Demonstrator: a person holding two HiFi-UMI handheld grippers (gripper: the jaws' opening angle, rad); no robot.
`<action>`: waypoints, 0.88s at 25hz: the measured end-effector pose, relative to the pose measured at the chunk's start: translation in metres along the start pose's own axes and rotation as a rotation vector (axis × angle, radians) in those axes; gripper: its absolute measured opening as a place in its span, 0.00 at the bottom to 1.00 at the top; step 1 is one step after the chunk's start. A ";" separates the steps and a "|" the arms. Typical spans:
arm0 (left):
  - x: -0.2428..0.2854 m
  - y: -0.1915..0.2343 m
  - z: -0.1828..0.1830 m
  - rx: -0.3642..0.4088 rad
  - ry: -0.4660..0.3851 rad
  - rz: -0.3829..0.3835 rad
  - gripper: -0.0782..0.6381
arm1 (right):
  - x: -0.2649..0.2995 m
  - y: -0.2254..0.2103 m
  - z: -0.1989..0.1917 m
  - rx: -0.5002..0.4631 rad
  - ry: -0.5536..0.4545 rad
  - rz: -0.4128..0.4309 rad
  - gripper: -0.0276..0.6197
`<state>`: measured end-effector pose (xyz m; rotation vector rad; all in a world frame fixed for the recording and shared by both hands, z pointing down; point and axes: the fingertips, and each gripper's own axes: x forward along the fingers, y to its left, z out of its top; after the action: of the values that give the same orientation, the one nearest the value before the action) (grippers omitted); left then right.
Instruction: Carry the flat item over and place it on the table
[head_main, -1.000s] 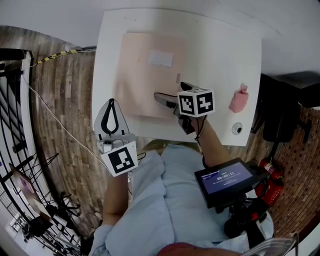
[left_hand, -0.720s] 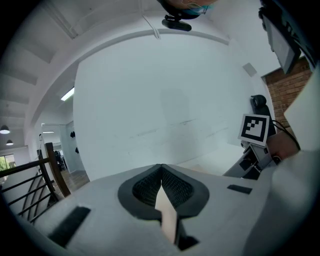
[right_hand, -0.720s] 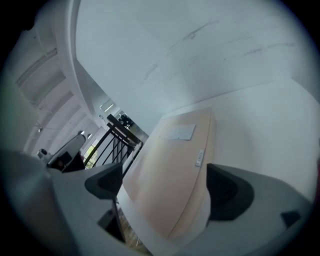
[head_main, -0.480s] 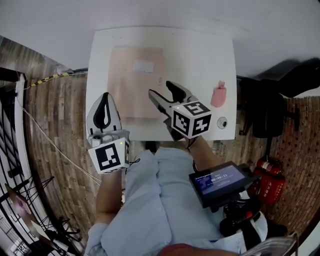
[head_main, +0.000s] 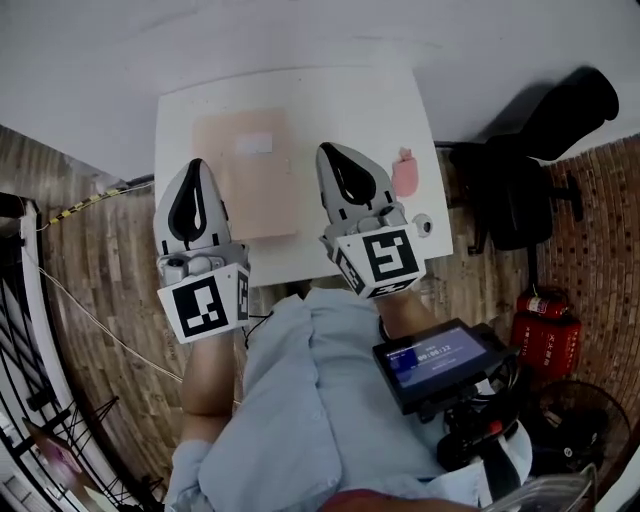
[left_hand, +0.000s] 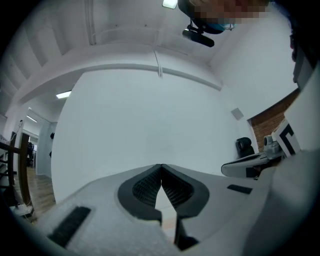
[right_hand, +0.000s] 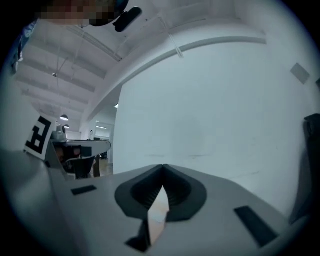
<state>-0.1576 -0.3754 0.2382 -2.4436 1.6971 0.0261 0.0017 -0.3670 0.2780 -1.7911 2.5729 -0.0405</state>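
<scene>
Gripping, left gripper: nothing. Its two jaws are pressed together tip to tip, with only a thin wedge of light lower down between the dark ribbed pads.
Gripping, right gripper: nothing. These jaws are also closed tip to tip, with no object between them.
Jaws facing: both gripper views look along the jaws at a plain white wall.
Marker cubes: one marker cube sits at 6 o'clock of the left jaws and another at 5 o'clock of the right jaws, both nearest the person.
Flat item: pale pink, lying flat on the white table in its 9 o'clock half, held by neither gripper. A white label sits near its 12 o'clock edge.
Grippers around it: in the head view the left gripper is at 9 o'clock of the flat item, over the table's edge. The right gripper is at 3 o'clock, just beside it.
Small pink object: on the table at 3 o'clock of the right jaws.
Round thing: near the table's 4 o'clock corner.
Person: a light blue shirt, with a lit screen at 5 o'clock of the right gripper.
Surroundings: a black chair at 3 o'clock of the table and a red canister at 5 o'clock.
</scene>
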 end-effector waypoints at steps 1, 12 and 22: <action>0.000 -0.004 0.004 -0.001 -0.013 -0.011 0.12 | -0.004 -0.001 0.004 -0.019 -0.010 -0.009 0.05; -0.008 -0.018 0.019 -0.018 -0.046 -0.061 0.12 | -0.026 0.005 0.022 -0.089 -0.057 -0.034 0.05; -0.011 -0.022 0.020 -0.010 -0.040 -0.062 0.12 | -0.026 0.010 0.024 -0.087 -0.064 -0.011 0.05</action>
<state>-0.1391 -0.3546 0.2222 -2.4843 1.6079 0.0754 0.0020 -0.3394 0.2535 -1.8030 2.5586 0.1278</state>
